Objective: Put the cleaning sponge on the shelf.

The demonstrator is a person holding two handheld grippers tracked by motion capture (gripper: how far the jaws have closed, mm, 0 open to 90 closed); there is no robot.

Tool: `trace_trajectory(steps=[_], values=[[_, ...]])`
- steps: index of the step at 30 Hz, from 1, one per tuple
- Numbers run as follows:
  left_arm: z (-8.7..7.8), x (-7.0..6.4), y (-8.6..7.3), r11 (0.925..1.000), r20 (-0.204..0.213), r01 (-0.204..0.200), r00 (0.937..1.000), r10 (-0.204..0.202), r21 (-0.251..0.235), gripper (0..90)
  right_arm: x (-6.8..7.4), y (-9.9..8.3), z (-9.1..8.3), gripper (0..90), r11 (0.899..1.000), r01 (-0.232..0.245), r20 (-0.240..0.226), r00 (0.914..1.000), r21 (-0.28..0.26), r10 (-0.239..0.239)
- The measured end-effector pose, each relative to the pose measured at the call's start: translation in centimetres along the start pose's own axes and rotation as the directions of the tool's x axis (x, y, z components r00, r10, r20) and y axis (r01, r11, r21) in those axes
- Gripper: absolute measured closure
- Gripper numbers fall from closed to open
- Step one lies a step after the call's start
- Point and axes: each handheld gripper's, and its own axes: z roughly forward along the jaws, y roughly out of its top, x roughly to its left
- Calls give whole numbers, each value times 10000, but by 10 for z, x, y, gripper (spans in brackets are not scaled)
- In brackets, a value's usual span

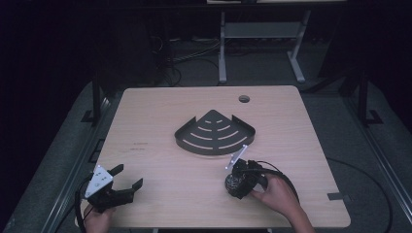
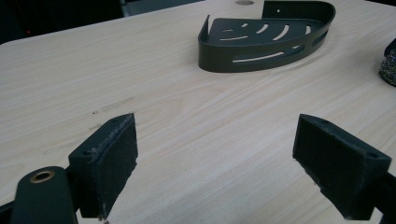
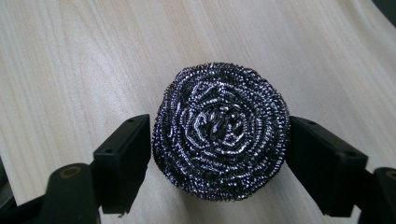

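Item, near edge, left: left gripper (image 1: 127, 178), held in a hand (image 1: 98, 218) low over the table (image 1: 160, 145), jaws spread wide, nothing between the pads (image 2: 112, 161), only bare wood grain. Idle.

Item, near edge, right: right gripper (image 1: 232, 181), held in a hand (image 1: 277, 194), jaws closed against both sides of the steel scourer (image 3: 220, 130). Pads (image 3: 128, 161) touching its flanks; ball apparently resting on or just above the tabletop, which cannot be told for certain. Grasp judged made; lift and carry not yet done.

Item, the scourer itself: round ball of coiled metal wire, dark silver with bright glints, wound in concentric rings toward a tight centre. Springy look, likely to give a little under the pads. Seen in the high view as a small dark lump (image 1: 233, 183) near the front right of the table.

Item, mid-table: corner caddy (image 1: 215, 133), dark, fan-shaped, slotted floor, low rim, empty. Standing apart from the scourer, beyond it. Likely destination, as a judgement only; placing there remains to be done.

Item, far edge: round cable hole (image 1: 244, 99) in the tabletop.
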Motion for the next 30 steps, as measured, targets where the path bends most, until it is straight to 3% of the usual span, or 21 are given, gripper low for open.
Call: trace_trajectory(steps=[4, 13, 30], values=[[0, 0, 0, 10000, 9, 50, 10000, -50, -4, 132, 1, 2, 1, 297, 10000, 34, -63, 10000, -30, -34], [-5, 4, 0, 9997, -219, 139, 9997, -143, -184, 132, 0, 2, -3, 318, 9998, -45, -316, 9995, -185, 39], [-1, 0, 0, 10000, -67, 6, 10000, -6, -31, 132, -2, 15, -24, 321, 9990, 147, -29, 9999, -422, -148]])
